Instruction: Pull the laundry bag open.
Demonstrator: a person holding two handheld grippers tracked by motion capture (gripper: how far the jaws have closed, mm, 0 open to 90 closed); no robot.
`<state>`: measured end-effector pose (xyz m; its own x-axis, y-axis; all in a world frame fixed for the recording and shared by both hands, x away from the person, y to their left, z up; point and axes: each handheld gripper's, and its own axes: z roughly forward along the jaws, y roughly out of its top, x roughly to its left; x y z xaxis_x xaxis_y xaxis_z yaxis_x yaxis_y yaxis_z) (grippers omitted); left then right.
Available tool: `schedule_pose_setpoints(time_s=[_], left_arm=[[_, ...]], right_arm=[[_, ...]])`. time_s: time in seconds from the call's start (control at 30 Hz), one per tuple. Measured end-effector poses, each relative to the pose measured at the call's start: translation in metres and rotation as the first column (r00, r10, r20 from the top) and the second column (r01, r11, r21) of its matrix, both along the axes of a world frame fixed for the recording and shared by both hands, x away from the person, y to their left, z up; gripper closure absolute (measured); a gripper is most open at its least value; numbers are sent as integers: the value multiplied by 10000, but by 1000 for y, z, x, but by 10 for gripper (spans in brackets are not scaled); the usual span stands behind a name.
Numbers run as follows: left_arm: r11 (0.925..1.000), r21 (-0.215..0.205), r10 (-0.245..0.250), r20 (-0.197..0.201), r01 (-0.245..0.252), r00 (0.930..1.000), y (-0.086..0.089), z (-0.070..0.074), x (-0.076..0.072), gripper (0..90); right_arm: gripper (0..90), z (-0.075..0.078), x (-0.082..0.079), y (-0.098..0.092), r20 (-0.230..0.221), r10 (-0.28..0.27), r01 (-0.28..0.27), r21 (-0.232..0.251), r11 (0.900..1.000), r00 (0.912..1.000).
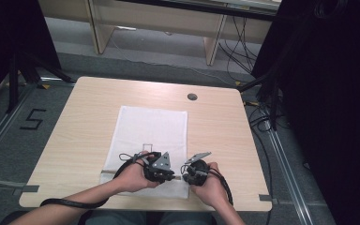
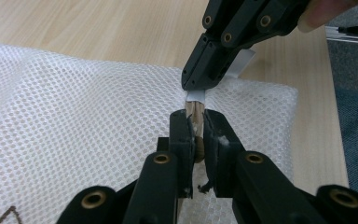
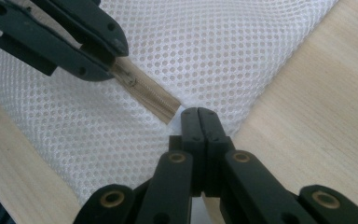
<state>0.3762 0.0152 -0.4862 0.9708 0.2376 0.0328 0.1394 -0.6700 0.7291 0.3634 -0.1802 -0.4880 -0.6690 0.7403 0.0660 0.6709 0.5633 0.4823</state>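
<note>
1. The wooden surface carries everything; both grippers work over its near edge.
2. A white mesh bag lies flat on it, stretching away from the grippers, its near edge beneath them.
3. The left gripper is clamped on the bag's beige zipper, jaws pressed against it from both sides.
4. The right gripper, just beside the left one, has its jaws pressed together at the zipper's end, pinching a small white tab there.
</note>
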Motion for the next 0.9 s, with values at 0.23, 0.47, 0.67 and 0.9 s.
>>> schedule_pose_setpoints(time_s=[0.23, 0.47, 0.67, 0.9], left_arm=[[10000, -32, 84, -18, -84, 10000, 3, 1, -1, 819], [10000, -23, 50, 6, -50, 10000, 4, 2, -1, 819], [10000, -49, 69, -22, -69, 10000, 7, 3, -1, 819], [9999, -67, 110, -6, -110, 9999, 9, 4, -1, 819]], right_arm=[[900, 0, 0, 0, -66, -35, 36, 29, 10000, 10000], [900, 0, 0, 0, 2, 4, -4, 10, 10000, 10000], [900, -1, 2, -1, 209, 190, -190, 0, 9998, 9996], [900, -1, 2, -1, 205, 180, -180, 4, 9998, 9996]])
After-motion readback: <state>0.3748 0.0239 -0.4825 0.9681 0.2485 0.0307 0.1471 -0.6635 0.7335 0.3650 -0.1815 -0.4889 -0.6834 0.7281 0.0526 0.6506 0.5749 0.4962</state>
